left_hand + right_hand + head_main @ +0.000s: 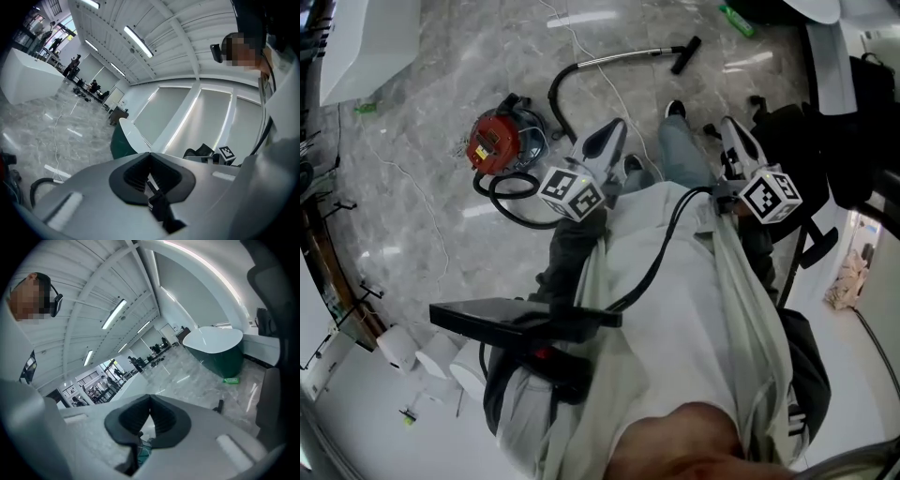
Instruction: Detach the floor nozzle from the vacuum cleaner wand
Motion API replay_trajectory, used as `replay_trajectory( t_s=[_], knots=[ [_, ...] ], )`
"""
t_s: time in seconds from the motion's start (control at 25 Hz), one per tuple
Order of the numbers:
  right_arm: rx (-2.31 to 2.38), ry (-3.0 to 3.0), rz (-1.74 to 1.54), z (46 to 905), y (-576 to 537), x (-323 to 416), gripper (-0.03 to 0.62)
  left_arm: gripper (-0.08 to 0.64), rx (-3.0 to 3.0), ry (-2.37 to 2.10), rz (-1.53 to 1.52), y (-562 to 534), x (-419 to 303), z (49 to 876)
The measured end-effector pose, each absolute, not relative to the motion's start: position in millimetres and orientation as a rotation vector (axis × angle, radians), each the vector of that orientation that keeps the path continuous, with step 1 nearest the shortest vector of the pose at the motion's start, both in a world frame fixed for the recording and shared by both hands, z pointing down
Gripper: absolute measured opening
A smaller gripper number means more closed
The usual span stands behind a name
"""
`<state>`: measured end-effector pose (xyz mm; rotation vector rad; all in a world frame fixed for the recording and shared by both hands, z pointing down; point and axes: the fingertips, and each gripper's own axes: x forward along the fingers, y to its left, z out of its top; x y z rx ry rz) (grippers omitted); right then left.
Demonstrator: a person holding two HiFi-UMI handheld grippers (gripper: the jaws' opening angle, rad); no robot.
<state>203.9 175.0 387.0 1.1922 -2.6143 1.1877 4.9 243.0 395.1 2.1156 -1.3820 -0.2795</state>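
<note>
Stands on a grey marble floor [412, 216], looking steeply down over a pale shirt; holds the left gripper [614, 129] out in front of the body, jaws pressed together at the tips, with nothing between them; carries its marker cube [572, 192] just behind the jaws. Holds the right gripper [731, 129] alongside, a little to the right, likewise closed tip to tip on nothing, with its own cube [770, 194] facing up. Touches no part of the vacuum cleaner with either gripper.

Farther ahead, beyond the shoes, lying on the floor: the floor nozzle [685, 54], small and black, joined to the end of the metal wand [623, 57]; from the wand's other end, a black hose [558, 103] curving back and looping beside the red canister [496, 142], which sits to the left, near the left gripper's side; well apart from both grippers, all of it.

Near the nozzle, towards the top edge, a small green object [736, 19]; at lower left, a few white rolls [422, 352] standing by the wall.
</note>
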Motion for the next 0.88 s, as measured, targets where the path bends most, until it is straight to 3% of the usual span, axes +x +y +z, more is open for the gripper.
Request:
replay_trajectory(
  t_s=[0.44, 0.64, 0.88],
  knots=[
    [0.880, -2.540, 1.448, 464, -4, 178, 0.002, 0.002, 1.935, -1.538, -0.206, 97, -15, 420],
    [0.793, -2.519, 1.354, 497, -100, 172, 0.002, 0.002, 1.917, -1.565, -0.267, 6, -7, 415],
    [0.742, -2.372, 1.329, 645, -165, 158, 0.022, 0.002, 1.804, -1.485, -0.289, -50, -7, 509]
  ],
)
